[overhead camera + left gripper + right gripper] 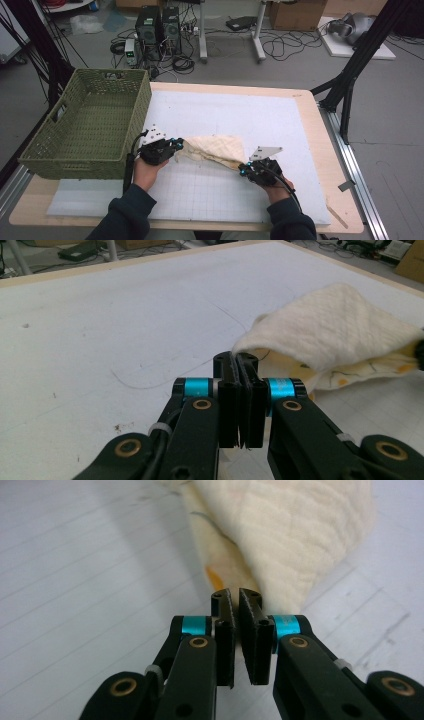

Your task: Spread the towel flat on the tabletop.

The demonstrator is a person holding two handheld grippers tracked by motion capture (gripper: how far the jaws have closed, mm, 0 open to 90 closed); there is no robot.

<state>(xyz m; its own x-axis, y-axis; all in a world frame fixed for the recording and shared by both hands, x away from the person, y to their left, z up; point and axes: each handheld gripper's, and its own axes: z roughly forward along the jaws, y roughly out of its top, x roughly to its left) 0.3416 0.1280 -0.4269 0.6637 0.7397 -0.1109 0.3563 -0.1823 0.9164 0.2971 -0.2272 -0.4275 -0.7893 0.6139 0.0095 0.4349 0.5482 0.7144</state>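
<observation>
A cream quilted cloth (pixel 220 147) with a printed underside lies bunched on the white mat (pixel 240 112), stretched between my two grippers. My left gripper (pixel 178 146) holds the cloth's left end. In the left gripper view its jaws (pixel 235 360) stand pressed together, with a thin edge of the cloth (pixel 335 330) running into their tip. My right gripper (pixel 243 169) is at the cloth's right end. In the right gripper view its jaws (pixel 236 596) are closed on the lower corner of the cloth (pixel 280 535), which hangs folded just beyond them.
A green woven basket (pixel 135 115) stands at the table's left side, close behind my left gripper. The mat covers most of the wooden table (pixel 320 150). Computers, cables and boxes sit on the floor beyond the far edge.
</observation>
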